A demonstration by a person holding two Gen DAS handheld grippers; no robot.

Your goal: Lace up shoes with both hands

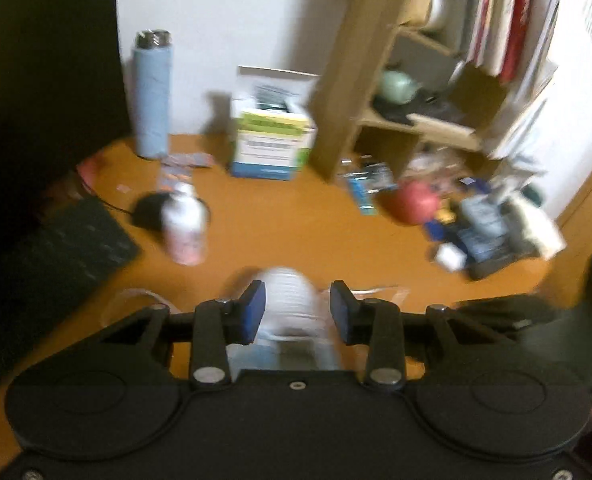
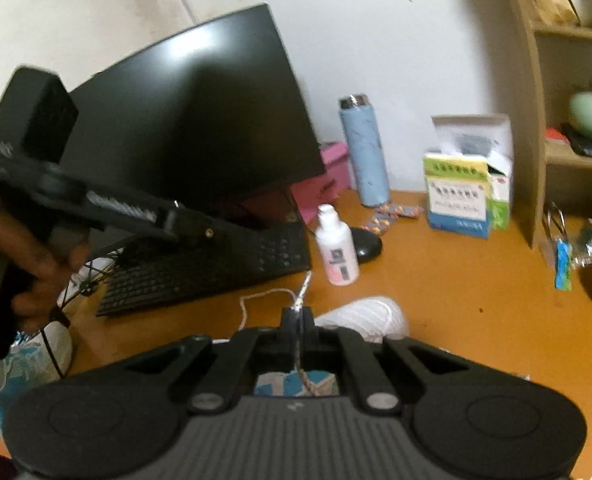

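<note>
**Right clamped on lace, left parted over shoe toe**

Left wrist view: heavy motion blur. Left gripper (image 1: 298, 311) with blue-padded fingers (image 1: 253, 312) parted, nothing pinched. White knit shoe with blue-patterned side (image 1: 289, 300) seen in the gap below, toe pointing away; contact with pads not visible. Thin white lace (image 1: 135, 296) looping off to the left on the orange wooden table (image 1: 296, 224). Further back: white plastic bottle with pink label (image 1: 185, 230) beside black mouse (image 1: 149, 210), black keyboard (image 1: 67, 244) at left, tall light-blue flask with metal neck (image 1: 151, 94) against the wall, green-and-white cardboard box (image 1: 271, 136), wooden shelf unit (image 1: 376, 80), red ball (image 1: 416, 202) amid clutter.

Right wrist view: sharp. Right gripper (image 2: 298, 318) with fingers (image 2: 289, 320) pressed together on the speckled white lace (image 2: 302, 292); one end sticks up past the tips, the rest runs back under the gripper body towards the shoe (image 2: 364, 316), whose white toe shows just right of the tips. Separate loop of lace curving left on the table (image 2: 456, 280). Left gripper (image 2: 199, 230) up at left, gripped by a hand (image 2: 19, 248), in front of black monitor (image 2: 191, 120) and keyboard (image 2: 215, 268). Second white-and-blue shoe (image 2: 31, 356) at left edge.
</note>
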